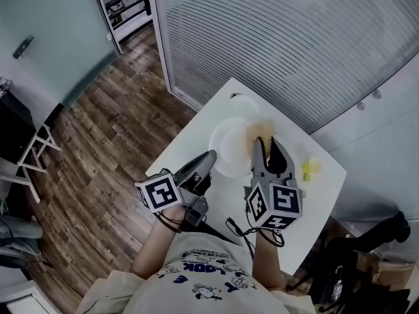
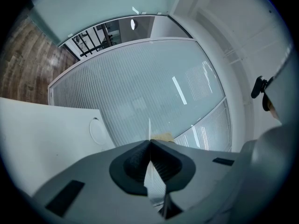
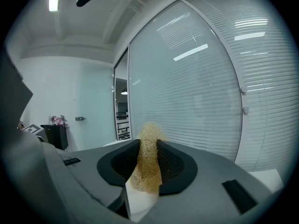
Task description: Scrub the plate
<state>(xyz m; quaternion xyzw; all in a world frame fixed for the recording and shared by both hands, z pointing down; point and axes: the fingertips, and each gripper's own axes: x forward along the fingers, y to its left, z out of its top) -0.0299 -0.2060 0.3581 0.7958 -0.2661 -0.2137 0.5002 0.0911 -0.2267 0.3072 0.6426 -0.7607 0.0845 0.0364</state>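
Left gripper (image 2: 149, 143): my jaws are clamped on the rim of the white plate (image 2: 151, 178). It runs edge-on between the pads, standing upright. Right gripper (image 3: 148, 143): my jaws pinch a tan scrub sponge (image 3: 145, 167), with its frayed top poking out past the tips. From the head view, the plate is held up over the white table (image 1: 327, 175) and the sponge is at its far right rim. I can't confirm contact there. A round white disc (image 1: 243, 103) lies on the table beyond the plate. A small yellow item (image 1: 310, 167) is to the right of my right gripper.
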